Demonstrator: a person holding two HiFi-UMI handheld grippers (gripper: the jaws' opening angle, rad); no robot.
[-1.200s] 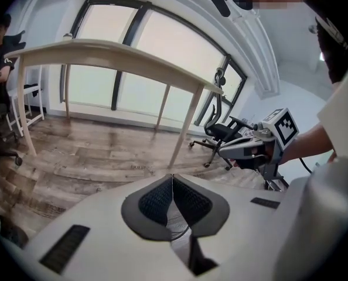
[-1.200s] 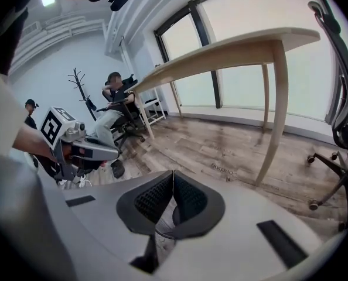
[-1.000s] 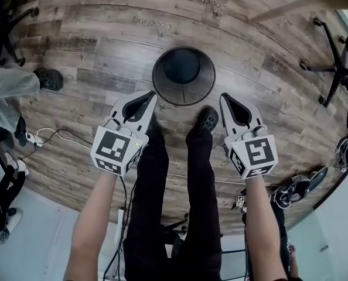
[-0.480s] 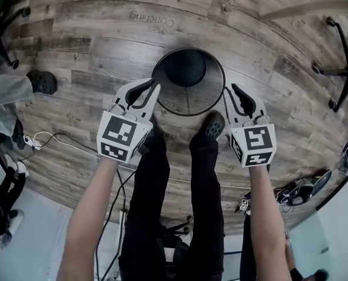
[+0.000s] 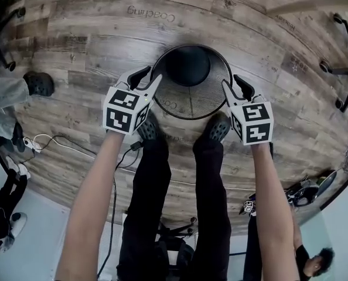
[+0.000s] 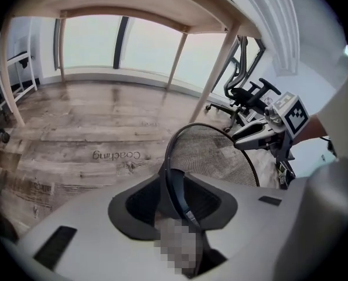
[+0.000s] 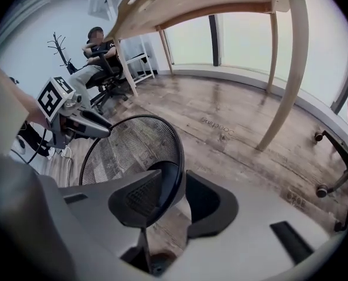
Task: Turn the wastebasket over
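– Wastebasket [image 5: 191, 95] first: where do we have it?
– Upright on the wood floor [image 5: 92, 45], mouth up, just in front of our shoes [image 5: 217, 127]. It's a black mesh bin, and we see nothing in it.
– And our tools?
– One at each side of the rim, opposite each other. The left tool [image 5: 150, 75] straddles the rim on the left and the right tool [image 5: 231, 82] does the same on the right. Both pairs of jaws have just been opening and stand narrowly apart, with the thin rim running between them.
– Are we gripping yet?
– We judge not. In the right gripper view the floor shows between the rim and one pad. On the left the pads look clear of the rim too.
– Why opposite sides?
– For a balanced hold, we reckon, and a line to turn the bin about. A light, wide bin held at one point would likely swing.
– Next, then?
– Probably closing on the rim, then lifting clear of the floor before tipping. The rim is thin, so a shallow bite could slip off.
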